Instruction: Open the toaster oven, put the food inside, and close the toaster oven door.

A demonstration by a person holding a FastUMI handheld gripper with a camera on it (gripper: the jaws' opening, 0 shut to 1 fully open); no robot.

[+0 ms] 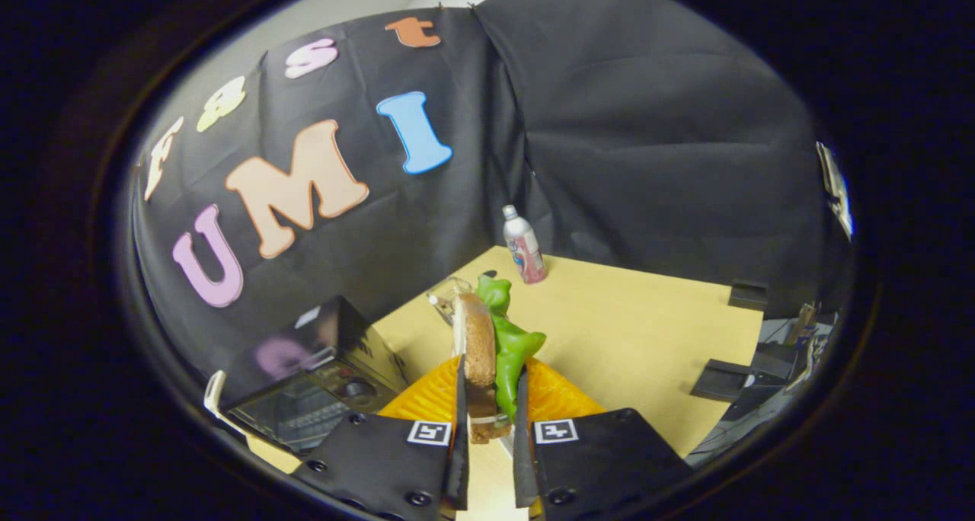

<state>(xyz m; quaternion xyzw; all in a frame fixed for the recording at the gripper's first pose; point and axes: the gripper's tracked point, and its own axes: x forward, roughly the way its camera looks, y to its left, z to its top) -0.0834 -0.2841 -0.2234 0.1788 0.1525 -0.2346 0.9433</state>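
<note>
Gripper view, left to right: the toaster oven (pixel 320 388) sits on the wooden table (pixel 647 338) to the left of the fingers, its glass door apparently shut, though its angle makes this hard to judge. The gripper (pixel 491 429) is clamped on the food (pixel 491 353), a slice of bread with green lettuce, above an orange plate (pixel 564 395). A bottle (pixel 524 244) stands far beyond. By my judgement the food is grasped, while opening the oven, loading and closing remain.

Bottle (pixel 524 244) label seemingly too blurred.
</note>
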